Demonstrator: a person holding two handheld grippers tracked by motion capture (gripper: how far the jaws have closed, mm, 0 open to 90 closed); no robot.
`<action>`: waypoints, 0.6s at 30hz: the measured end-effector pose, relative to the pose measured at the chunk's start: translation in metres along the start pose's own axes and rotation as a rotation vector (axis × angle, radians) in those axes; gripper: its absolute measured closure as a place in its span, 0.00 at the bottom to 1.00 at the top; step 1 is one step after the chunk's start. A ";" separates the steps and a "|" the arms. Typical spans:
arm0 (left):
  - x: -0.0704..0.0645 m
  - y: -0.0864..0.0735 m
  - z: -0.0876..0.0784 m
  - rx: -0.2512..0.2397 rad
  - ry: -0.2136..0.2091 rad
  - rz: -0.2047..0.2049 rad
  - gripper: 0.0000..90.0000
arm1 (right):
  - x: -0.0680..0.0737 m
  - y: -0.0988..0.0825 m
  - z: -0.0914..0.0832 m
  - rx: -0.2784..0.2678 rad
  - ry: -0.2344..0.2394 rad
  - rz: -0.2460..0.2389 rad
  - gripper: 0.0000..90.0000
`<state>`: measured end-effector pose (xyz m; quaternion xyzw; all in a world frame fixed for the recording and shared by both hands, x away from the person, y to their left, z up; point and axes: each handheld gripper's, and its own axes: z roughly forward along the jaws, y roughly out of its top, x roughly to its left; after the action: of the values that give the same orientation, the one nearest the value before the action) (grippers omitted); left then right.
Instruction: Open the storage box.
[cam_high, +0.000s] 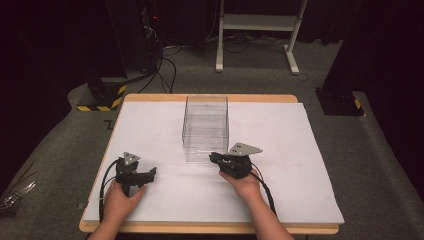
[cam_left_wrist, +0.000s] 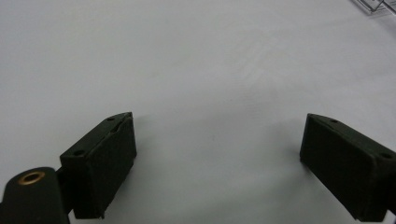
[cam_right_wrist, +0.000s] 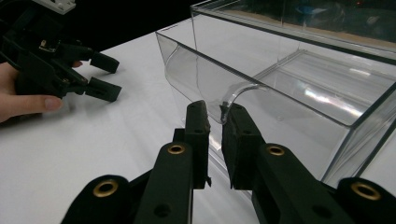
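Your right claw has pinched down on the near wall of the clear plastic bin, right at the scooped lip cut into that front face. One jaw sits outside the wall and the other inside, with only the thin plastic between them. That low curved edge is the sensible place to take it: it is the one spot where a jaw can reach over the wall without going deep into the box.

The bin stands upright near the middle of the white worktop, at about twelve o'clock from your hands, its long side running away from you. It looks empty.

Your left claw rests at about eight o'clock from the bin, well apart from it, jaws spread wide with nothing between them and bare white surface ahead. Kept there, it stays out of the bin's path yet near enough to steady the far side if the box starts to swing on that single-wall pinch.
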<state>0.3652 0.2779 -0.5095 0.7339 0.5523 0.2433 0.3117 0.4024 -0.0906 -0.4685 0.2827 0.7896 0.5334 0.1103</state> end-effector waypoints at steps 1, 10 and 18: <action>0.000 0.000 0.000 0.000 0.000 0.000 0.12 | 0.001 0.000 -0.001 0.000 0.002 -0.002 0.90; 0.000 0.000 0.000 0.000 0.000 0.000 0.12 | 0.010 -0.006 -0.008 -0.002 0.019 -0.008 0.91; 0.000 0.000 0.000 0.000 0.000 0.000 0.12 | 0.020 -0.012 -0.016 -0.003 0.038 -0.016 0.92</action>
<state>0.3652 0.2779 -0.5095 0.7339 0.5524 0.2432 0.3117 0.3746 -0.0953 -0.4699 0.2661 0.7929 0.5390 0.1000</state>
